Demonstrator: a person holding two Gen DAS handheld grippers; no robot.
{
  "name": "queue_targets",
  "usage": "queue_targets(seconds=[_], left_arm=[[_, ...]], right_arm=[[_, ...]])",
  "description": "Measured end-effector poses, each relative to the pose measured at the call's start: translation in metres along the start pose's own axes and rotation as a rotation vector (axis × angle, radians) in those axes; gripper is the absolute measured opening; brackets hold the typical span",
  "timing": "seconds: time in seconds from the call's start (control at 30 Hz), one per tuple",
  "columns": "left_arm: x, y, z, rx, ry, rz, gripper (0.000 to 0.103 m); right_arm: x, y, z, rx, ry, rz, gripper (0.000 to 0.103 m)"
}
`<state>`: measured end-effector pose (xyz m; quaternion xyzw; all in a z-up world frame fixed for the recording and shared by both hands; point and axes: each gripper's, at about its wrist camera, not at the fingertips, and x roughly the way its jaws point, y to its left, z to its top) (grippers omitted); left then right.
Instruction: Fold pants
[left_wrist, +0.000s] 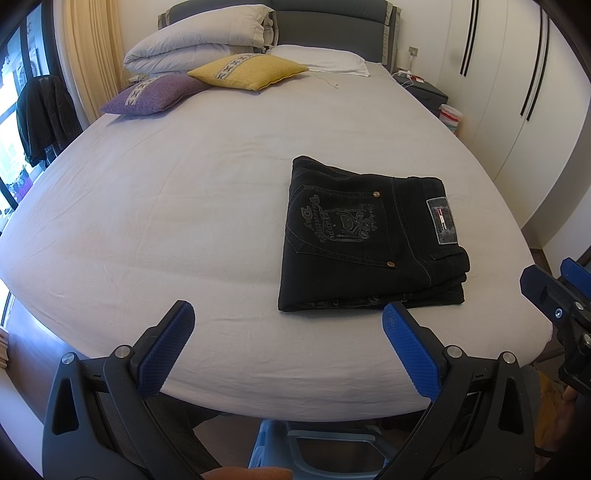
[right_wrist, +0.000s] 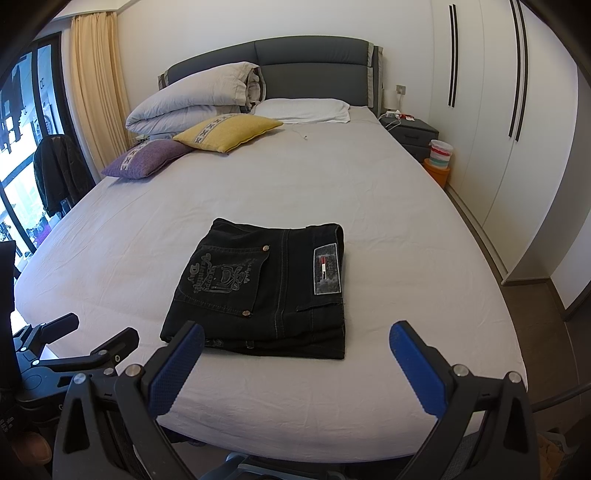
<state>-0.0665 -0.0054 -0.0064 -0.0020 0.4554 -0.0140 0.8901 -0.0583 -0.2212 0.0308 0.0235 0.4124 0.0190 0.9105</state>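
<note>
The black denim pants (right_wrist: 258, 288), folded to a compact rectangle w/ embroidered back pocket and grey waistband patch on top, lie on the bed with pale grey sheet (right_wrist: 388, 229), near its foot edge and well apart from the pillows at the headboard. The right tool (right_wrist: 295, 350) hangs over the foot edge just in front of the pants; its left blue pad covers the pants' near-left corner in the right wrist view, but whether it touches or is above, I cannot tell. Jaws are wide apart, nothing held. The left tool (left_wrist: 288, 332) is also wide open and empty, and from it the pants (left_wrist: 369, 236) lie ahead and to the right, so the right tool is the nearer one. The bundle is slightly longer from foot edge toward headboard than across; the waistband side is at its right, stacked layers show at the near edge. The fold looks approx. done, in my judgement; any next move would be only to press or square the near edge. Count: 1 pants, 2 tools, 1 yellow cushion (right_wrist: 229, 131), 1 purple cushion (right_wrist: 147, 158), 1 white pillow (right_wrist: 303, 110), 1 folded duvet (right_wrist: 192, 99).
</note>
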Motion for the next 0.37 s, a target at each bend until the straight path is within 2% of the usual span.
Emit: queue_targets(seconds=[0.37], left_arm=[[-0.0013,0.0014,0.0031,0.004,-0.017,0.027,0.103]], right_arm=[[0.0001,0.0006,-0.0008,0.0,0.002,0.0,0.103]])
